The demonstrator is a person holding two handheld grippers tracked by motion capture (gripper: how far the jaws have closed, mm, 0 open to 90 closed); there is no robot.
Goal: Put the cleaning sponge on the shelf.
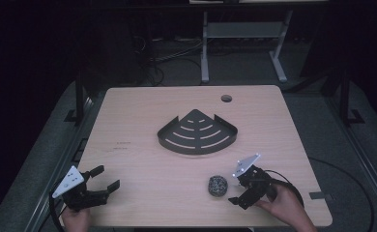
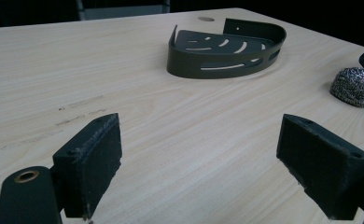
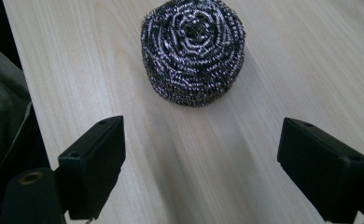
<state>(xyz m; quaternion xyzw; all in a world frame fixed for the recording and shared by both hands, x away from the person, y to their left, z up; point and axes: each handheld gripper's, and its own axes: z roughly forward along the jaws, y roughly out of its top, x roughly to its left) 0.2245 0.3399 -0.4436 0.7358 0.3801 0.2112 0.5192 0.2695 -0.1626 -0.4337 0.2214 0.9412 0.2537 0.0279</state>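
A round steel-wool scrubber (image 1: pixel 217 185) lies on the wooden table near the front right. My right gripper (image 1: pixel 234 188) sits just right of it, open, jaws pointing at it with a small gap between. In the right gripper view the scrubber (image 3: pixel 192 49) lies ahead of the wide-apart pads (image 3: pixel 96 163), untouched. A dark quarter-round slotted shelf basket (image 1: pixel 196 133) rests at the table's middle. My left gripper (image 1: pixel 107 177) is at the front left corner, open and holding nothing. From the left gripper view, the basket (image 2: pixel 227 46) is far ahead and the scrubber (image 2: pixel 356 87) lies at the right edge.
A round cable hole (image 1: pixel 226 98) is in the table top near the back edge. Behind the table stand a grey desk frame (image 1: pixel 244 34) and floor cables. The table's front edge (image 1: pixel 177 225) runs close below both hands.
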